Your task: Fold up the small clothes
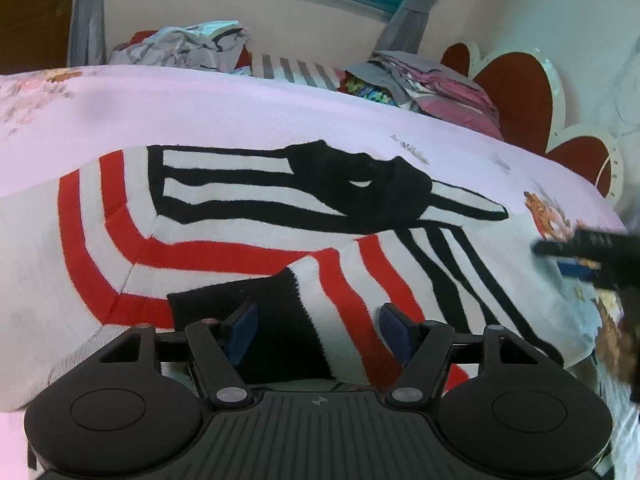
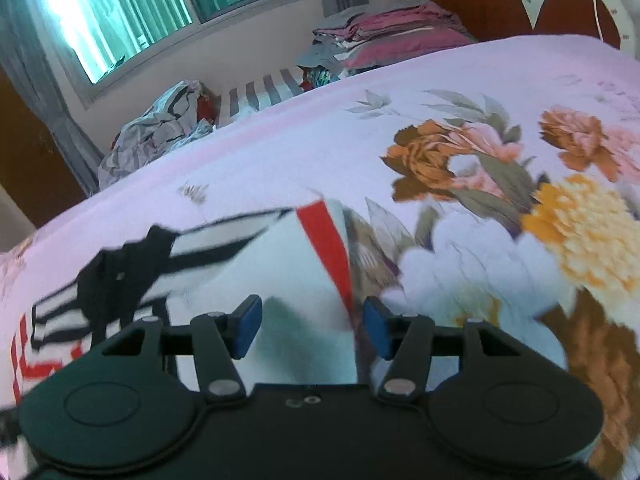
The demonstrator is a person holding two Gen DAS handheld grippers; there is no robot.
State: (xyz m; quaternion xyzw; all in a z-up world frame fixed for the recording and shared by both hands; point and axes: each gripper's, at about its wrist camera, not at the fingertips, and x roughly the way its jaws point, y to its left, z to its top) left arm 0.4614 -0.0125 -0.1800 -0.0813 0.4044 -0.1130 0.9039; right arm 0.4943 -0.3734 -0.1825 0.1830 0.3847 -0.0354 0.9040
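Sweater [image 1: 248, 216] lies flat beneath both gaping claws, left claw [image 1: 316, 330] lowest.

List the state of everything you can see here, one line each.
Sweater: spread on the bed, a black-cuffed sleeve folded over its front.
Left gripper: open, over the black cuff, not clamping it.
Right gripper: open, at the sweater's edge, view blurred.
Loose clothes: crumpled heap.
Folded clothes: stacked by the headboard.
Curtains: drawn aside.
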